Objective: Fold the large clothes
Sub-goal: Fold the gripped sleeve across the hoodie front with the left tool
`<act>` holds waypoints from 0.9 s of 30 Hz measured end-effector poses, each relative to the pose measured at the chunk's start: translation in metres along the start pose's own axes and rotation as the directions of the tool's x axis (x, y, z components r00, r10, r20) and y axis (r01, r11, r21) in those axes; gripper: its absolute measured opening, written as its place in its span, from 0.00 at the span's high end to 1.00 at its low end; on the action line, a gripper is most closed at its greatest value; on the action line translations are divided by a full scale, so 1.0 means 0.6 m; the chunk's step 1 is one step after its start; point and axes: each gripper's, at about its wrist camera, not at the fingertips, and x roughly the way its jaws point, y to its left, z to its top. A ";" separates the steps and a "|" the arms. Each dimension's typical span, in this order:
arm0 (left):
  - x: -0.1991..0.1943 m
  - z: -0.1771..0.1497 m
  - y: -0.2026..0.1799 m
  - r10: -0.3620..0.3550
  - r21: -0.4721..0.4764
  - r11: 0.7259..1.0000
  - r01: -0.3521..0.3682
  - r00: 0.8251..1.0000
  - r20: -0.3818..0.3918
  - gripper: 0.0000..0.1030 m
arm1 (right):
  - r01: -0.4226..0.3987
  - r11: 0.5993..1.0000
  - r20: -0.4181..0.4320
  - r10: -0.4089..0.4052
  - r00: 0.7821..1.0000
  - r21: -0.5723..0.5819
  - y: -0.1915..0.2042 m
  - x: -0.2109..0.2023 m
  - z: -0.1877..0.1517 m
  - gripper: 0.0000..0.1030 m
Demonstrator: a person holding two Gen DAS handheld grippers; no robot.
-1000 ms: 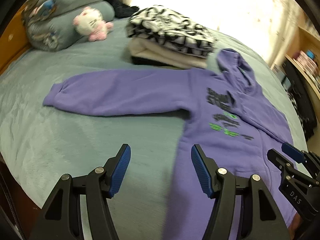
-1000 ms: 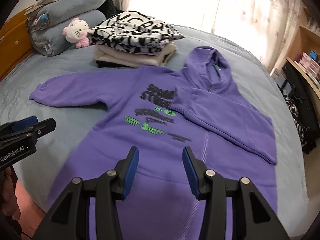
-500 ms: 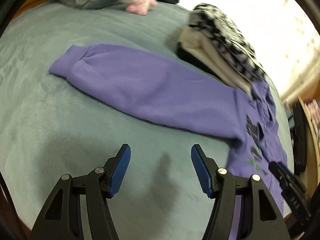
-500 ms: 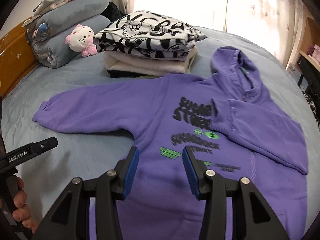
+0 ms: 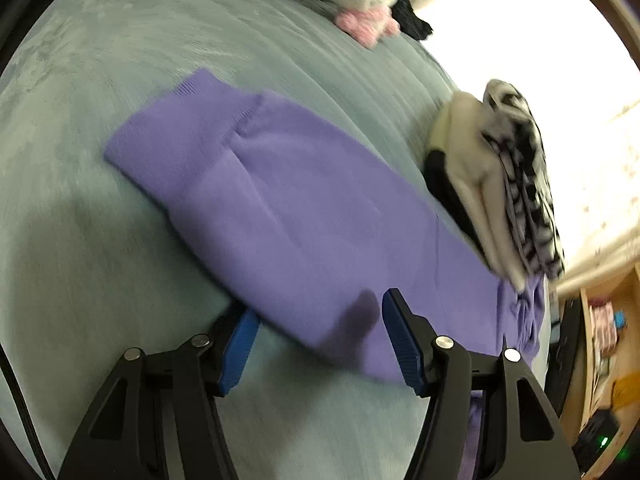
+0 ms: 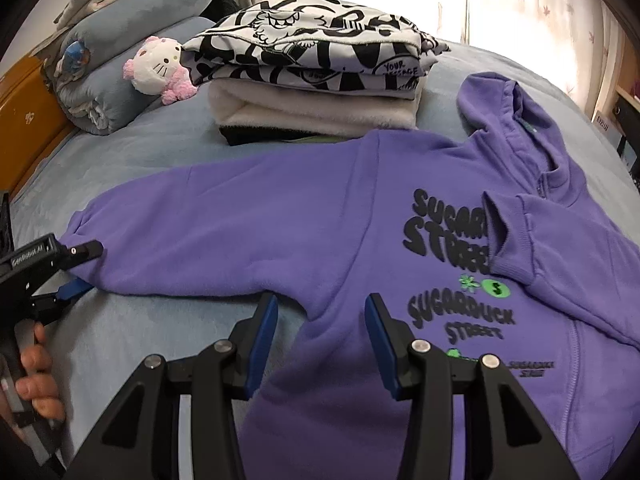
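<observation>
Right wrist view shows a purple hoodie [image 6: 320, 216] lying flat on the grey-blue bed [image 6: 160, 148], black and green words on its chest. One sleeve is folded over the chest on the right; the other sleeve [image 5: 280, 216] stretches out to the left. The left gripper [image 5: 320, 332] is at that sleeve's end, its jaws closing with the sleeve's edge between them, not pinched yet. The right gripper [image 6: 322, 336] hangs open over the hoodie's armpit. Folded clothes [image 6: 316, 80] sit far behind.
</observation>
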 end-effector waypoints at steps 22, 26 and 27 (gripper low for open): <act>-0.117 -0.152 -0.367 0.011 0.585 0.803 -0.116 0.984 0.179 0.94 | -0.044 0.982 0.087 0.028 0.996 0.186 -0.150 -0.117 -0.033 0.56; -0.131 -0.219 -0.437 -0.049 0.659 0.751 -0.040 0.992 0.116 0.94 | -0.018 0.971 0.108 -0.008 0.994 0.238 -0.212 -0.154 -0.056 0.56; -0.129 -0.240 -0.459 -0.065 0.676 0.737 -0.009 0.994 0.084 0.94 | -0.007 0.966 0.110 -0.022 0.994 0.257 -0.233 -0.165 -0.065 0.56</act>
